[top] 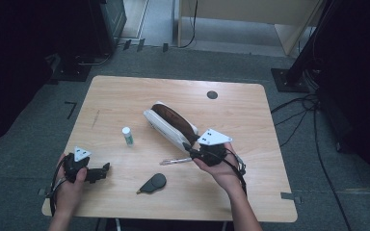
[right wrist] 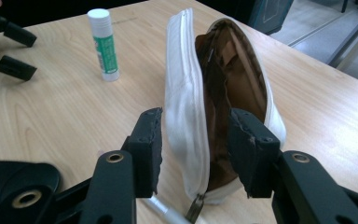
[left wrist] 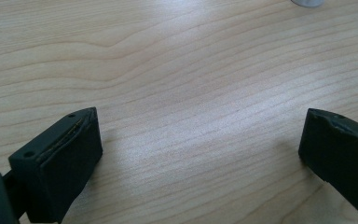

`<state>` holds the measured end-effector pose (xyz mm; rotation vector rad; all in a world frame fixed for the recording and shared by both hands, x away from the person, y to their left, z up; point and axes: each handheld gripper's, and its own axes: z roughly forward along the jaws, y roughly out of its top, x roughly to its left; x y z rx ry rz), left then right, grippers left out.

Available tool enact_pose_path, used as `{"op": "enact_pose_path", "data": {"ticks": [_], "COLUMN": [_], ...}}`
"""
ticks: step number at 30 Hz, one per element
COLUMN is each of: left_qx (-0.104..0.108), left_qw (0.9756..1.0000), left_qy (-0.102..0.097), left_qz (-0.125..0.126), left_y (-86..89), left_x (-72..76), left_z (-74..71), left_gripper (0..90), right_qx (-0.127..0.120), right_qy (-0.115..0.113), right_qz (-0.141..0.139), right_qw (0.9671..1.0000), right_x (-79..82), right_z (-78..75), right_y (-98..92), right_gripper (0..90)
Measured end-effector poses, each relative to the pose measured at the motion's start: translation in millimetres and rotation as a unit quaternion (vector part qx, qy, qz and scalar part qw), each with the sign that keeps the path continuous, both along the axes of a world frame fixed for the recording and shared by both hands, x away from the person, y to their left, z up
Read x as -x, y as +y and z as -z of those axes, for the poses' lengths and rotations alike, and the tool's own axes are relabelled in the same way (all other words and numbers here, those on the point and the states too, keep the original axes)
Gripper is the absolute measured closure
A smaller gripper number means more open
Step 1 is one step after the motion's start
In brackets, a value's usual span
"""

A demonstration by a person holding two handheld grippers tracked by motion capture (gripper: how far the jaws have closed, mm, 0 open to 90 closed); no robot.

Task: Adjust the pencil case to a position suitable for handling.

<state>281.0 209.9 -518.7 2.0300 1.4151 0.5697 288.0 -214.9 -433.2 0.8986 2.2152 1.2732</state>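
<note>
White pouch [right wrist: 186,102] end hidden by right tool [right wrist: 195,154]

White pencil case [top: 169,125], brown-lined, unzipped and gaping, lying slantwise mid-table.

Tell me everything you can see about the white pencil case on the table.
The pencil case is a long soft pouch, white outside with a brown lining, apparently fabric. Its zip is undone and the mouth gapes upward; the zip pull hangs at the near end. It lies slanted across the middle of the wooden table. The right gripper has its jaws on either side of one white wall at that near end, not visibly pressing it. A pen lies at that end, a glue stick apart to one side.
</note>
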Motion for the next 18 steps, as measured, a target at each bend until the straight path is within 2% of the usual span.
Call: {"op": "enact_pose_path", "data": {"ticks": [3, 9, 11, 15, 18], "left_qx": [0.000, 0.000, 0.000, 0.000, 0.000], "left_qw": [1.0000, 1.0000, 1.0000, 1.0000, 1.0000], "left_qy": [0.000, 0.000, 0.000, 0.000, 0.000], "left_qz": [0.000, 0.000, 0.000, 0.000, 0.000], "left_y": [0.0, 0.0, 0.0, 0.0, 0.0], "left_x": [0.0, 0.0, 0.0, 0.0, 0.0], "left_z": [0.0, 0.0, 0.0, 0.0, 0.0], "left_gripper": [0.0, 0.0, 0.0, 0.0, 0.0], "right_qx": [-0.001, 0.001, 0.003, 0.009, 0.012], "right_qy": [0.003, 0.039, 0.047, 0.079, 0.086], "right_qz": [-0.007, -0.011, -0.011, -0.027, -0.031], "right_qw": [1.0000, 0.9992, 0.9988, 0.9964, 0.9958], "right_x": [5.7, 8.4, 7.5, 4.3, 1.6], "right_z": [5.1, 32.5, 42.3, 59.0, 66.9], "right_y": [-6.1, -20.5, -24.0, -27.1, -26.9], "right_gripper": [58.8, 60.7, 60.0, 56.1, 53.4]}}
